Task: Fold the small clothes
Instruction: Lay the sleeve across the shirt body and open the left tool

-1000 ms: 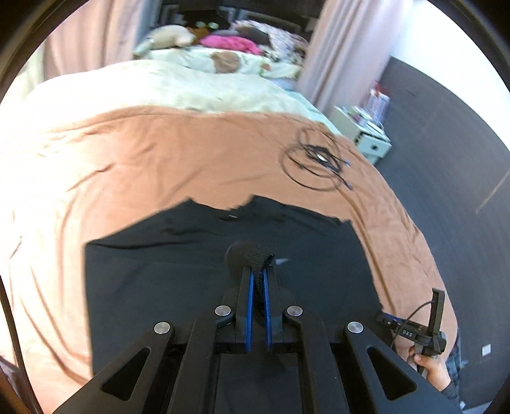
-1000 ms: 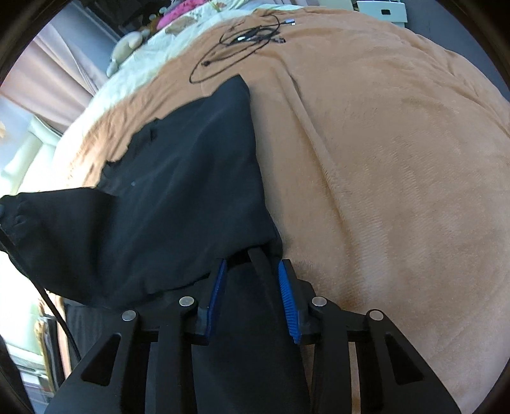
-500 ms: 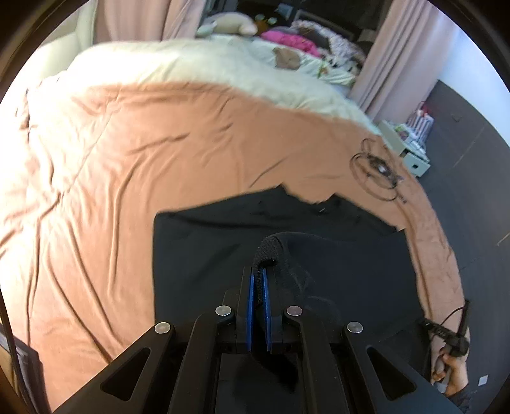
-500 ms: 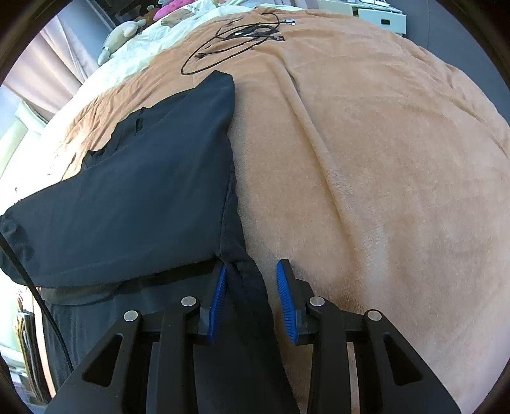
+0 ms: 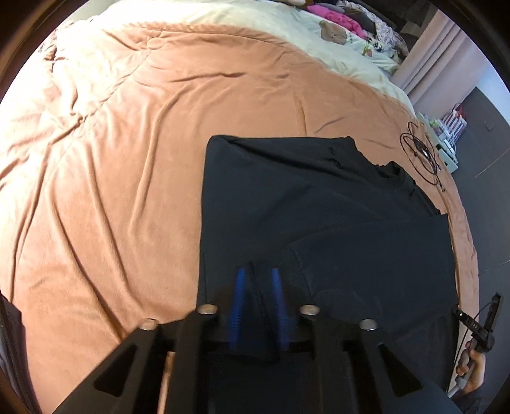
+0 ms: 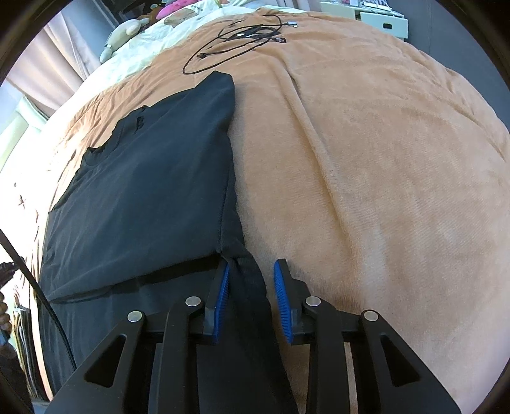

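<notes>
A black garment (image 5: 318,197) lies spread on a tan blanket (image 5: 111,159), one side folded over its middle. In the left wrist view, my left gripper (image 5: 258,272) hovers low over the garment's near edge. Its jaws are opening, and a ridge of the black cloth lies loose between the blue pads. In the right wrist view, the same garment (image 6: 153,178) fills the left half. My right gripper (image 6: 251,264) is at its near right corner, jaws apart, with a strip of black cloth between them touching only the left pad.
A coil of black cables (image 6: 242,35) lies on the blanket (image 6: 366,159) beyond the garment. Soft toys (image 5: 333,30) and a cream cover sit at the bed's far end. A white cabinet (image 6: 382,19) stands past the bed. A person's hand (image 5: 475,369) shows at the lower right.
My left gripper has swung across and down with the pinched cloth, laid it on the garment, and parted its jaws. The right gripper has stayed put, its gap slightly narrower.
</notes>
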A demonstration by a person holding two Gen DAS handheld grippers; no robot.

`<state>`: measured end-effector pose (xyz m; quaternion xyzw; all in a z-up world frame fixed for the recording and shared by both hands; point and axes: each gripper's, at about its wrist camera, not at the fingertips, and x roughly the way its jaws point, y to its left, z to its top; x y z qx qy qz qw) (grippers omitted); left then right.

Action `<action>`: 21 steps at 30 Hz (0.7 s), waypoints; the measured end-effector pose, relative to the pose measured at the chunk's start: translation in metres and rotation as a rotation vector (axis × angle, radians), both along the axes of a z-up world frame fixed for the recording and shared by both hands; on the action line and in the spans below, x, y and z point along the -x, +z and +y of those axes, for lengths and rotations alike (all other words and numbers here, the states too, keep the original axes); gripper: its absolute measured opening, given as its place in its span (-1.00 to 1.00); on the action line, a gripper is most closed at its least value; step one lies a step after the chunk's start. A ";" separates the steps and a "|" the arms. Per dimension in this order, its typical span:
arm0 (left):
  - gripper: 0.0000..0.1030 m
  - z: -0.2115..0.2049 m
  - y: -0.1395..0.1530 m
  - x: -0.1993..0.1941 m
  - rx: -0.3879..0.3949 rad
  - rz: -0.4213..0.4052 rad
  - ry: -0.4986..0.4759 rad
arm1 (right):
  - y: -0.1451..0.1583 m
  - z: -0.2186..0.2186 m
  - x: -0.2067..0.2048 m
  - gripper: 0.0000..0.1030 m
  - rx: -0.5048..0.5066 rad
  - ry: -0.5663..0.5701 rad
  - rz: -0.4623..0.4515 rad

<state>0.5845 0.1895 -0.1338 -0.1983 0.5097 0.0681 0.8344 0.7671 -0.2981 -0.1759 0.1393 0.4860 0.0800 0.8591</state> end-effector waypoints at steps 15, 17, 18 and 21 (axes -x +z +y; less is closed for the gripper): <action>-0.23 -0.036 -0.064 0.008 0.078 0.096 -0.044 | 0.031 -0.004 0.002 -0.33 -0.062 -0.018 -0.080; -0.87 -0.036 -0.064 0.009 0.021 0.113 -0.040 | 0.030 0.002 -0.006 -0.33 -0.035 -0.024 -0.064; -0.96 -0.035 -0.065 0.010 0.033 0.117 -0.041 | 0.028 0.005 -0.008 -0.33 -0.026 -0.023 -0.059; -1.00 -0.029 -0.057 0.012 -0.029 0.113 -0.028 | 0.021 0.014 -0.017 -0.33 -0.002 -0.016 -0.039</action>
